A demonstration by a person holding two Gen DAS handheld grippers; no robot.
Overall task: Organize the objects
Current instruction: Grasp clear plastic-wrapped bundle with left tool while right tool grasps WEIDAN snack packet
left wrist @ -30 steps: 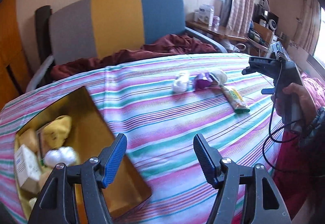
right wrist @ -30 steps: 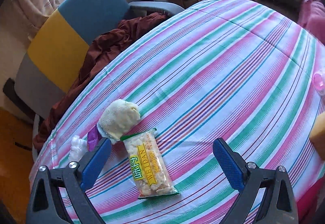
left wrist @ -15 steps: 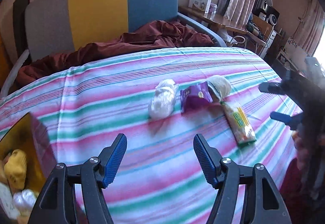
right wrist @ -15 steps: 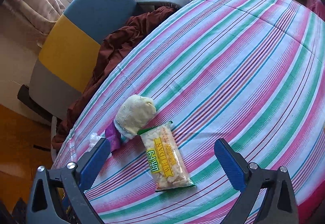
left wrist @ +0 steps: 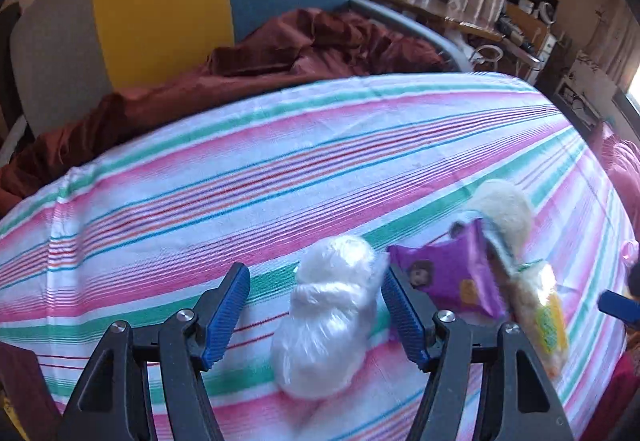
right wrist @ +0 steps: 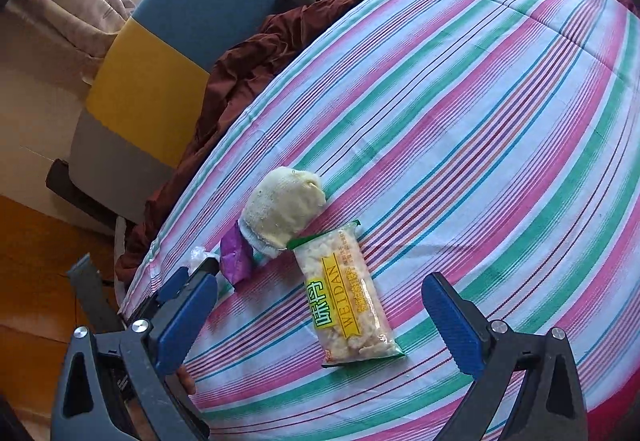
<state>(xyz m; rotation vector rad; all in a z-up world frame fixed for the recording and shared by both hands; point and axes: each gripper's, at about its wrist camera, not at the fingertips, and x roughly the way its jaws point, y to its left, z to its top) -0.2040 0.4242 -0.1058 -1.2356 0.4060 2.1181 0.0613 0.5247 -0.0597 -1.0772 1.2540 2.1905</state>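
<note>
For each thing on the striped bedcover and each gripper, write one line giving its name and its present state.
White plastic-wrapped bundle: lying between the left jaws, not yet squeezed.
Purple packet: lying flat, sealed, partly under the sock.
Cream sock ball: rolled up, resting on the packet.
Weidan snack bag: sealed, flat.
Left gripper: jaws open, just been closing, around the bundle.
Right gripper: jaws open, above the snack bag.

the left gripper point(left wrist: 316, 311) has black plastic arms with triangular cut-outs and round silver screws at the joints — its fingers point(left wrist: 226, 311) carry ribbed blue pads. the right gripper point(right wrist: 320, 327) is built alike: black angular frame, silver screw heads, grooved blue pads on its fingers point(right wrist: 450, 323) — part of a bare finger shows beneath its left arm.
</note>
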